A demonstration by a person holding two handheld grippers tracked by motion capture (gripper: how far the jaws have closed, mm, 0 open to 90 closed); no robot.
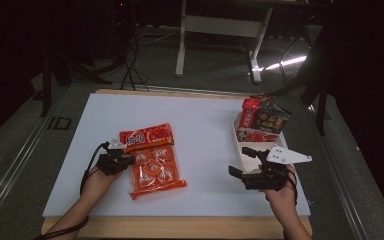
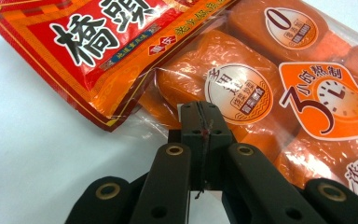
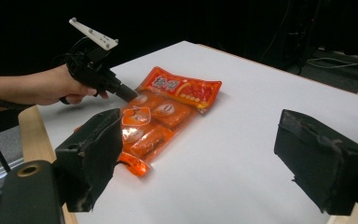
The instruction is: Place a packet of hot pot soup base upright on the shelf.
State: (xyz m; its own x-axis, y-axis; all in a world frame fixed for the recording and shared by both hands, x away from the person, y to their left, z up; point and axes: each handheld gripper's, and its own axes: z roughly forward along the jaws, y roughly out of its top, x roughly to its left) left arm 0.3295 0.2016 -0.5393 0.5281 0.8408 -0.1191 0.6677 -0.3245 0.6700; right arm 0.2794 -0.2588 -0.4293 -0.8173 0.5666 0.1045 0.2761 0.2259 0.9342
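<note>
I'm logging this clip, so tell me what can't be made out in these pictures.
- Whether the left gripper pinches the snack bag: left gripper view, its closed tips cover the contact.
- Contents of the tray behind the packs: high view, too small and dim, the right gripper overlaps its near end.
- The bag's near right part: left gripper view, cut off by the edges.

The two black jaws of the left tool [image 2: 200, 122] are seen pressed together, their tips set on the clear edge of a glossy orange plastic pack of wrapped blocks [image 2: 279, 88]. Above and left of those tips, a red and yellow foil packet printed with large white characters [image 2: 107, 42] is laid partly over the orange pack. Left of both packs, the bare white desk [image 2: 32, 154] is shown.
</note>
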